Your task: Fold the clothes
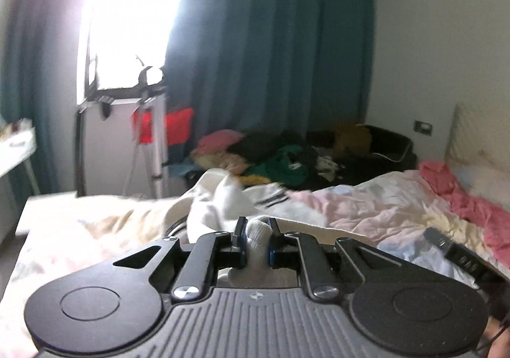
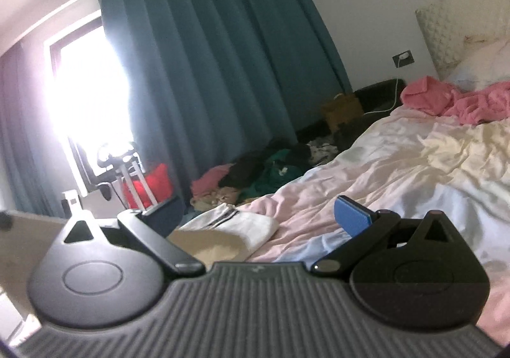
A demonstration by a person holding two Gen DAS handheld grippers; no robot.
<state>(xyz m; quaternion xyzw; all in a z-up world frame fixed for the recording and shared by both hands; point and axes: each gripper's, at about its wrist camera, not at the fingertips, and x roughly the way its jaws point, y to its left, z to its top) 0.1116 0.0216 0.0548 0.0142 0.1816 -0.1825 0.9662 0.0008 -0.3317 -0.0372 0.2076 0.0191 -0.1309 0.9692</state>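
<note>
Left gripper (image 1: 255,232): fingers nearly closed, pinching a bunched fold of the white garment (image 1: 223,205) at lower centre of the left wrist view. Cloth fills the gap between the blue pads. The rest of the garment trails away up-frame over the bed, dark stripes showing to the right of centre.

Right gripper (image 2: 259,214): fingers spread wide, nothing between them. In the right wrist view the same white garment (image 2: 242,225) lies in a flat heap at lower centre, in the gap between the fingers but beyond them; contact not evident.

Surroundings: pink cloth (image 1: 459,192) crumpled at right edge, near the pillow (image 1: 475,147). A dark device (image 1: 459,253) lies at lower right on the sheet, just right of the left gripper. Beyond the bed, centre frame: a mixed clothes pile (image 1: 274,157), pink, green, black, mustard. A tripod (image 1: 153,122) with something red behind it stands centre left.

Surface: rumpled pastel bedsheet (image 2: 398,167), heavily creased. Room: teal curtain (image 2: 210,71) across upper centre, blown-out window (image 2: 92,90) at left, wall socket (image 2: 404,58) at upper right. Both views motion-blurred.
</note>
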